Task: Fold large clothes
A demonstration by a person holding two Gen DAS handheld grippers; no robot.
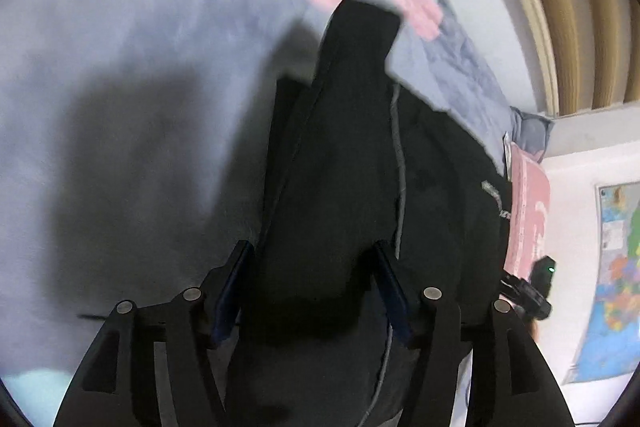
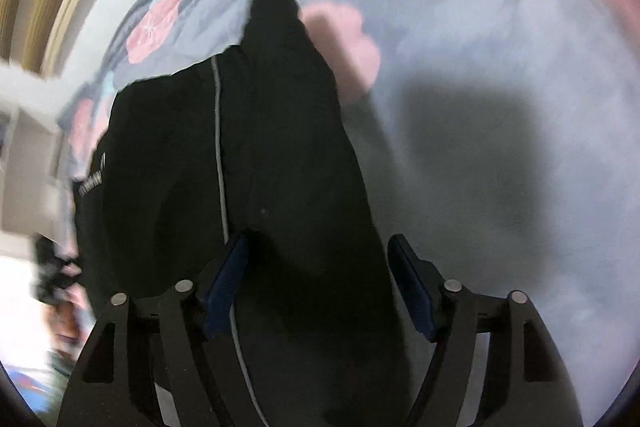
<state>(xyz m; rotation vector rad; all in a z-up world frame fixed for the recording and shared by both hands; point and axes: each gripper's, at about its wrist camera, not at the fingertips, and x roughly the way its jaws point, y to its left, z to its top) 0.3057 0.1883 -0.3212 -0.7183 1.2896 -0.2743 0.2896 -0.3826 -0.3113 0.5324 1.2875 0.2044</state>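
The left tongs were matte black, each side built from two curved, slotted arms pinned with round silver rivets (four showed in all). The right tongs matched them, and dark blue pads lined the inner faces of the fingers on both.

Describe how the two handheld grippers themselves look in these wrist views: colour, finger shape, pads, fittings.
Both match. The left gripper and right gripper are matte black, each with two fingers on slotted, ribbed linkage arms. Round silver pivot pins sit on the links. The fingertip pads are dark blue. No cables or markings show.
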